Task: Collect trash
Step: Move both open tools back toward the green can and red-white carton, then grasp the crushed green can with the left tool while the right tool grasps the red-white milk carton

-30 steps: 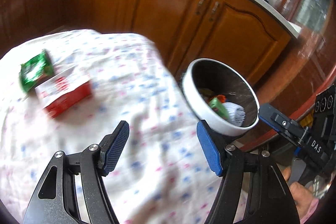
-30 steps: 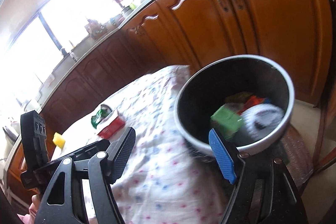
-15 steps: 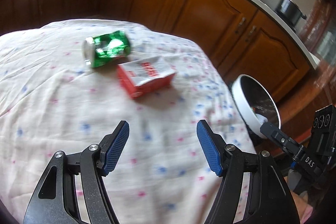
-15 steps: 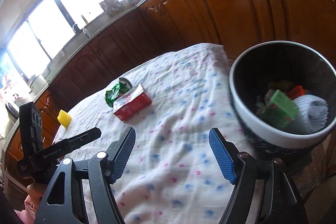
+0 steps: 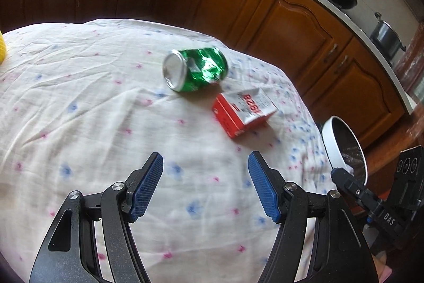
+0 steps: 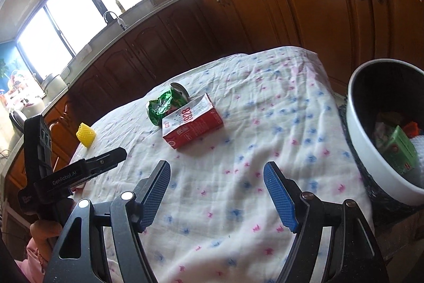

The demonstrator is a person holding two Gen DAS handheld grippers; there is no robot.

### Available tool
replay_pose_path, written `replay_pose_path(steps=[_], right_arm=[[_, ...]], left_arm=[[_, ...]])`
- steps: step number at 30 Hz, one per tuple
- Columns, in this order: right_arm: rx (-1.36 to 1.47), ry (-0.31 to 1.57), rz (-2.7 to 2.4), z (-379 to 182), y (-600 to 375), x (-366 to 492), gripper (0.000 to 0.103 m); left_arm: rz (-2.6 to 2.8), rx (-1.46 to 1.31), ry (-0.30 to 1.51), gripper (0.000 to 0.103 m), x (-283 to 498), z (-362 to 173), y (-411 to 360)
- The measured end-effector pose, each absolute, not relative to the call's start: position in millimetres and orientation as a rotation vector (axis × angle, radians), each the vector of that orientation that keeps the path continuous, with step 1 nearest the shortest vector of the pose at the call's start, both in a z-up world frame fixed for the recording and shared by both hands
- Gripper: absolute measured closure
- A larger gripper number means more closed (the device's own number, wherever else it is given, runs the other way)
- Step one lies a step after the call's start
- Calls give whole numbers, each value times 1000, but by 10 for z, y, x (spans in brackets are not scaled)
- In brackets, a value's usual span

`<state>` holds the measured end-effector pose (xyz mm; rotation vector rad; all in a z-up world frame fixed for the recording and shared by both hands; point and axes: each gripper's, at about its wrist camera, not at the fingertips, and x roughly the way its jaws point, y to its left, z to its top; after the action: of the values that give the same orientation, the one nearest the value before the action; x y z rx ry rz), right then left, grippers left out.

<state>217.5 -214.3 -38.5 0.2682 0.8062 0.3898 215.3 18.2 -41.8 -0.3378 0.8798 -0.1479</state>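
Both my tongs spread apart, nothing in them: left tongs [image 5: 205, 186], right tongs [image 6: 216, 195]. Crushed green can [image 5: 196, 69] and red carton [image 5: 243, 110] touching, ahead on bench [image 5: 79, 110]. Bin [image 6: 381, 139] right of right tongs.

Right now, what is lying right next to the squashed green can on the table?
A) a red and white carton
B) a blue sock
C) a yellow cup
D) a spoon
A: the red and white carton lies on the cloth just beside the crushed can, both flat on the table; the yellow thing sits far off near the table's edge.
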Motion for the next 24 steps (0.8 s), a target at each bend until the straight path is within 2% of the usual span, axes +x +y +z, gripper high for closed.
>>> replay_pose_path(steps=[4, 9, 14, 18, 24], right_arm=[[236, 807, 413, -394, -2023, 2310, 24], [204, 814, 453, -405, -1892, 2503, 23], [133, 810, 529, -413, -1712, 2647, 8], [29, 806, 572, -435, -1536, 2776, 3], [-51, 850, 608, -587, -1358, 3019, 3]], left_arm=[[-127, -338, 865, 35, 2215, -383, 278], [-105, -336, 859, 35, 2322, -368, 401], [-86, -340, 856, 35, 2460, -361, 496], [-80, -350, 846, 35, 2620, -324, 587], [-96, -346, 869, 35, 2966, -339, 570]])
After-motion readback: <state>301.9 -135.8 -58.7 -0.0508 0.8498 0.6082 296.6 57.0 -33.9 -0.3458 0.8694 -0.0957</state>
